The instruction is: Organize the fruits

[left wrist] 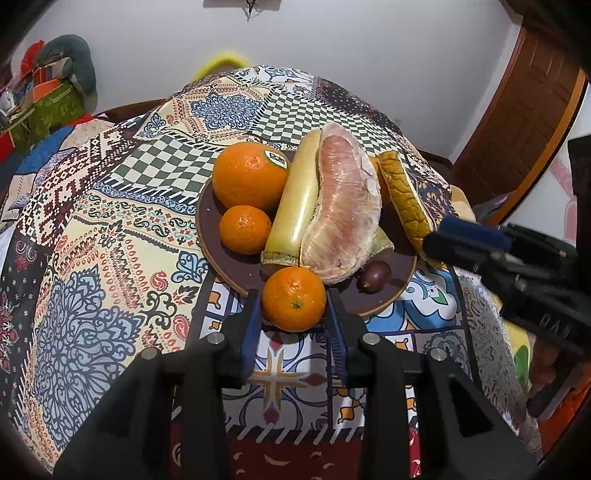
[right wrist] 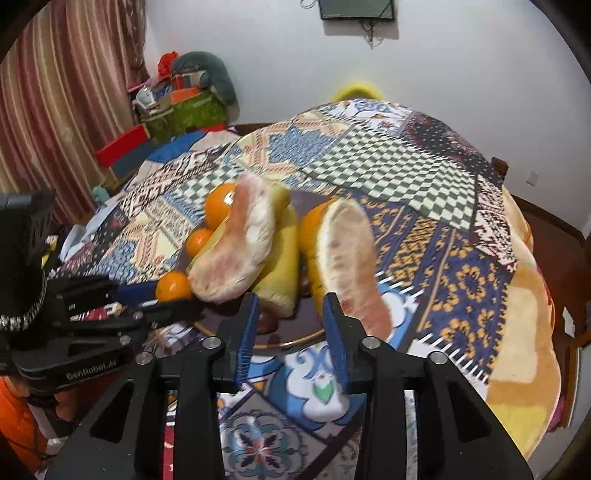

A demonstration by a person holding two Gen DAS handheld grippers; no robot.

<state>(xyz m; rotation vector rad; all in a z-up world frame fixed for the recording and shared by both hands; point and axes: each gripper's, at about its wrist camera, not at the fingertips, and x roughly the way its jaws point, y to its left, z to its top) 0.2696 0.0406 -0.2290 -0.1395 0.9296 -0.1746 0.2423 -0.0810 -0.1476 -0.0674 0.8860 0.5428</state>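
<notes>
Left gripper (left wrist: 293,299) clamps small orange (left wrist: 294,298) over near plate (left wrist: 388,295) rim; right gripper (right wrist: 291,310) gapes empty. Risk: orange rolls off crowded plate, nudging pomelo wedge (left wrist: 341,206).

White plaster wall (right wrist: 461,92) behind, evenly lit. Dark flat screen (right wrist: 356,9) mounted high on it, cables dangling beneath. Striped reddish curtain (right wrist: 70,85) at far left. Wooden door frame (left wrist: 532,122) at right. Patchwork patterned cloth (left wrist: 110,229) covers the desk. Heap of boxes and a grey plush toy (right wrist: 210,72) piled in the corner. Wall socket (right wrist: 530,178) low right.
</notes>
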